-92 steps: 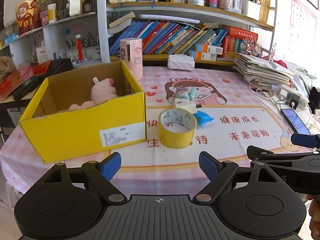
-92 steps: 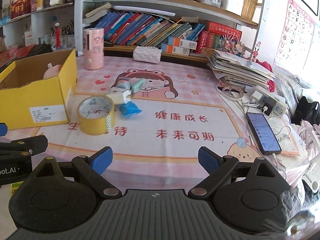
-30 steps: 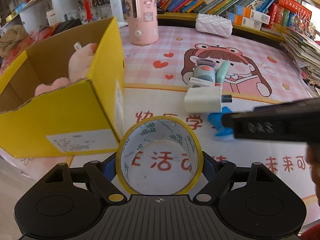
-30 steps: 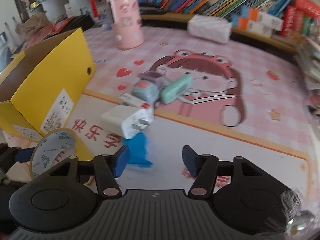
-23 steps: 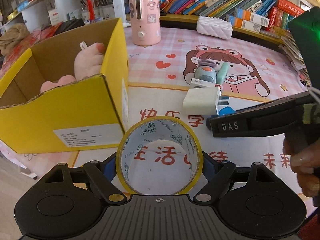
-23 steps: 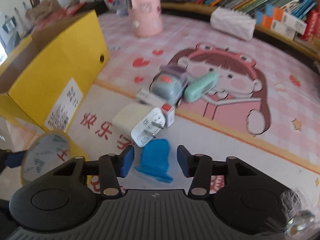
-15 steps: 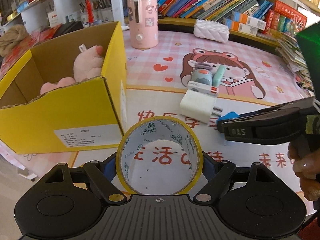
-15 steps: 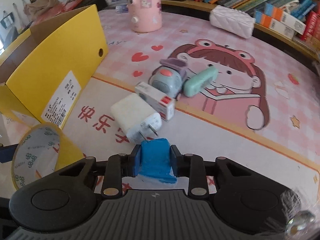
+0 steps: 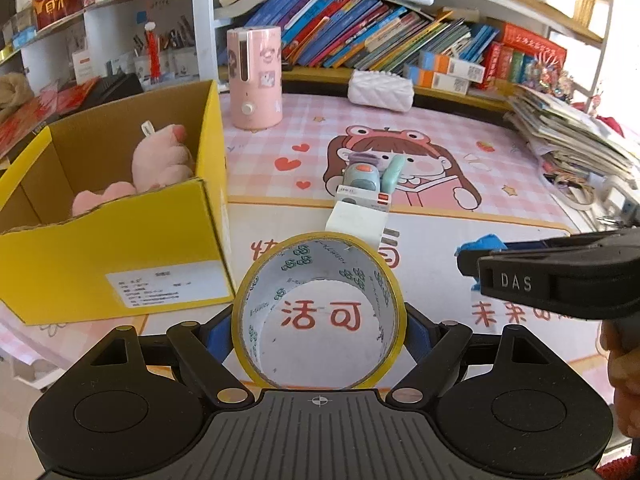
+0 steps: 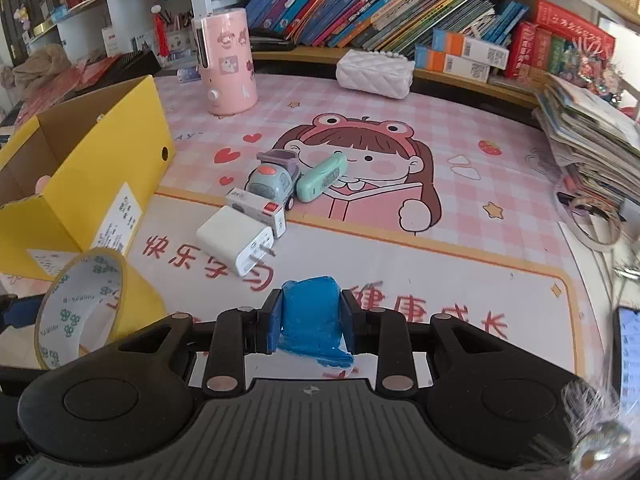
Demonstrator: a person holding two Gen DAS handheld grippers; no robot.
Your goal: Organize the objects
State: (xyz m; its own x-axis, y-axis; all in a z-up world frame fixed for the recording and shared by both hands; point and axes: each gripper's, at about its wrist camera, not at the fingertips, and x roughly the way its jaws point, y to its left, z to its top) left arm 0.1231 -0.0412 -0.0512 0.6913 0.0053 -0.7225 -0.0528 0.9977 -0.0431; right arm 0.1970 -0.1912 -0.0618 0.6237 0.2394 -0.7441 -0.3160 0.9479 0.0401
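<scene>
My left gripper (image 9: 319,326) is shut on a yellow tape roll (image 9: 319,264), held above the mat; the roll also shows at the lower left of the right wrist view (image 10: 132,300). My right gripper (image 10: 310,322) is shut on a blue packet (image 10: 312,316), lifted off the mat; its tip shows in the left wrist view (image 9: 480,243). The yellow box (image 9: 112,256) with a pink plush toy (image 9: 160,160) inside stands to the left. On the mat lie a white charger (image 10: 236,240), a small white box (image 10: 256,206), a toy truck (image 10: 276,178) and a mint case (image 10: 322,178).
A pink cylinder (image 9: 254,78) and a white quilted pouch (image 9: 380,90) stand at the back of the mat. Bookshelves run behind. A stack of papers (image 10: 592,140) and a phone (image 10: 630,352) lie at the right.
My right gripper closed on the blue packet and lifted it. Both grippers pulled back and up from the mat, the left still holding the tape roll.
</scene>
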